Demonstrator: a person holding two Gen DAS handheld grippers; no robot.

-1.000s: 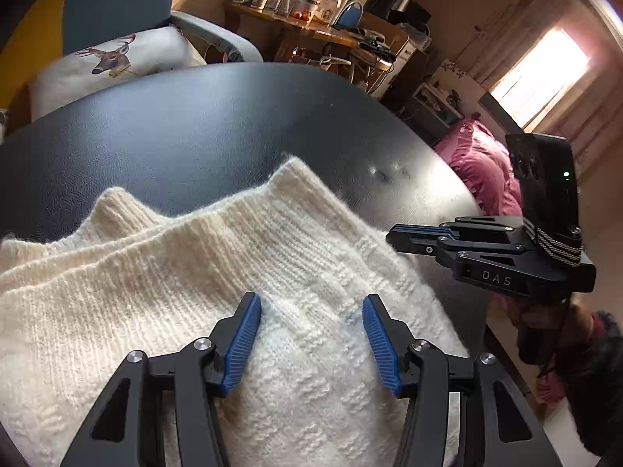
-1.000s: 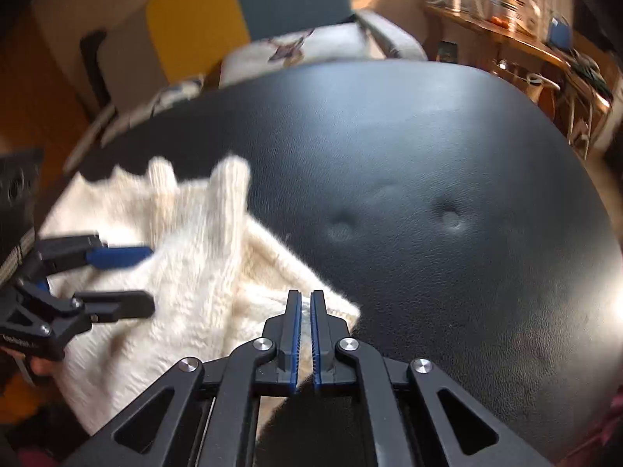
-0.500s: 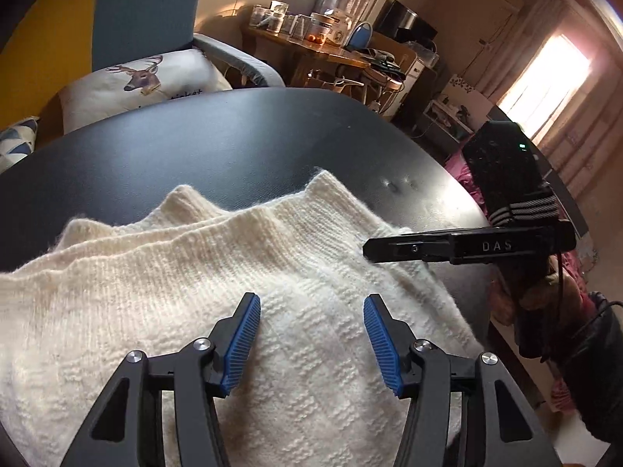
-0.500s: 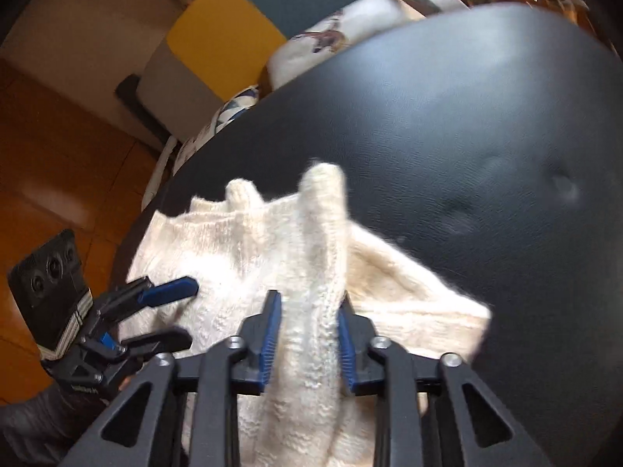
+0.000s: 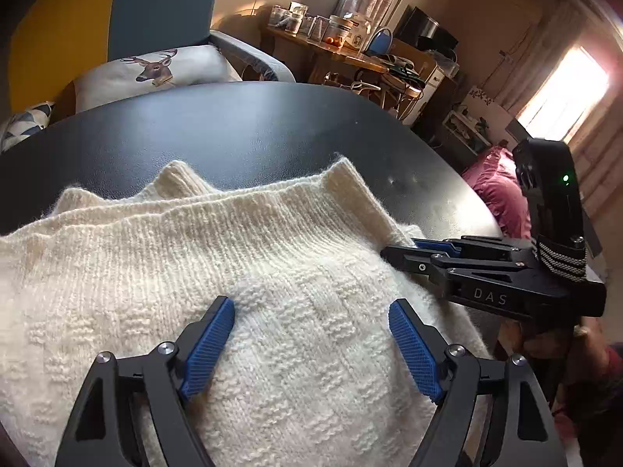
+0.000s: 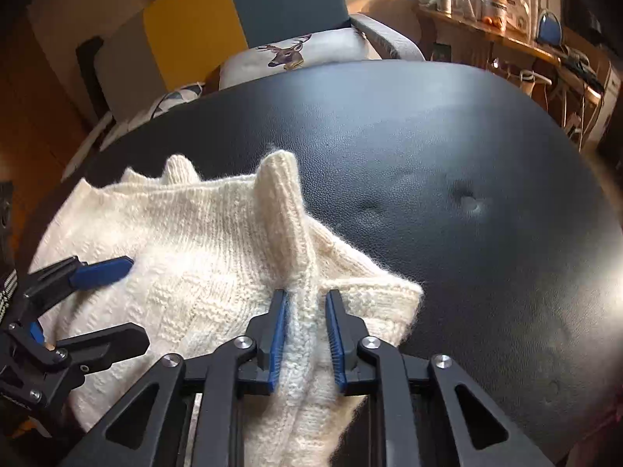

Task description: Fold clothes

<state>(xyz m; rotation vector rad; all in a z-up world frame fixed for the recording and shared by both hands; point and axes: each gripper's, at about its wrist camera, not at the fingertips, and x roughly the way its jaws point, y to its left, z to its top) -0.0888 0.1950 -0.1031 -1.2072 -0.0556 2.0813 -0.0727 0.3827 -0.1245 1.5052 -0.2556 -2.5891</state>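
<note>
a cream knitted sweater [image 5: 272, 272] lies in folded layers on the near left part of a black leather-look desk [image 5: 241, 132], its ribbed edges pointing toward the far side. left wrist view: the left hand-held gripper [image 5: 311, 309] hovers over the basket-weave knit with its blue pads [image 5: 210, 346] spread wide and nothing between them; whether the tips touch the fabric cannot be told. at the sweater's right edge the right hand-held gripper [image 5: 409, 249] comes in from the side, lying low against the knit. right wrist view: the right hand-held gripper [image 6: 305, 303] is partly closed, its two blue pads [image 6: 277, 334] flanking a raised ridge of the sweater [image 6: 218, 241] that runs up to a ribbed, upstanding point; the pads sit close to the ridge on either side, but a firm pinch cannot be confirmed. the left hand-held gripper [image 6: 117, 301] shows at the left, open, above the knit. the rest of the desk [image 6: 447, 163], with two small dimples, is bare of clothing. behind the desk stand a yellow-and-blue armchair [image 6: 233, 19] with a deer-print cushion [image 6: 296, 52], and a cluttered wooden side table [image 5: 342, 52].
</note>
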